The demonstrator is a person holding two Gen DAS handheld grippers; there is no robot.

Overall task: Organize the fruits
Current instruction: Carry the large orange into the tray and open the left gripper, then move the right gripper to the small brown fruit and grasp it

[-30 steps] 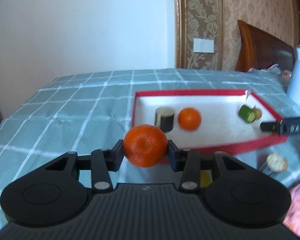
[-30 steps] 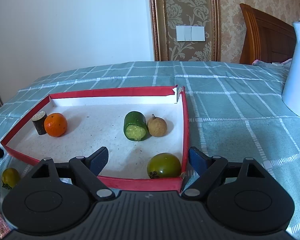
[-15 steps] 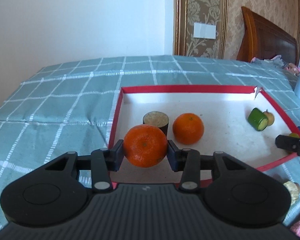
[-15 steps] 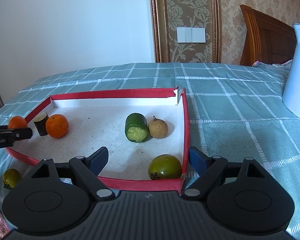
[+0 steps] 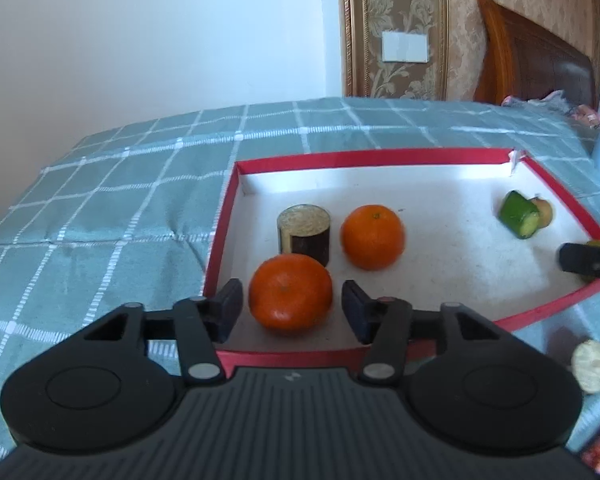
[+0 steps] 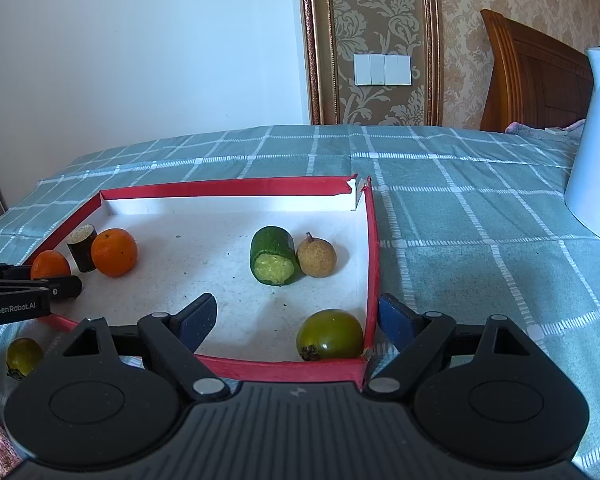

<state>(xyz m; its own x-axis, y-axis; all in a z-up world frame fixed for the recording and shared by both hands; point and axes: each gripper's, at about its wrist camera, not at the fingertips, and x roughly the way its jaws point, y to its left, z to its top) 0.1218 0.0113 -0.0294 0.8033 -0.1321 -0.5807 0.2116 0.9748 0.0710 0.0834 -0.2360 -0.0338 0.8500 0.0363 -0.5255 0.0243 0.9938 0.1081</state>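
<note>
The left tool (image 5: pixel 292 303) is opening its jaws around a mandarin (image 5: pixel 290 293) that sits on the white floor of the red-rimmed tray (image 5: pixel 380 158), in the near left corner, just in front of a dark cut cylinder (image 5: pixel 304 233) and a second mandarin (image 5: pixel 372 237); a gap shows on both sides, so the pads no longer press on it. To finish this release well, I think the jaws should spread fully and then draw straight back over the near rim, without brushing the fruit, because it rolls easily. The right tool (image 6: pixel 296 322) stands wide open and holds nothing, above the tray's near right corner. Its view shows the green tomato (image 6: pixel 330 334) clearly, the cucumber piece (image 6: pixel 274 255), the longan (image 6: pixel 317 255), and a small yellow-green fruit (image 6: pixel 23 356) outside the tray on the checked cloth. Only the left view shows a pale cut fruit piece (image 5: pixel 592 366) lying outside, to the right.
</note>
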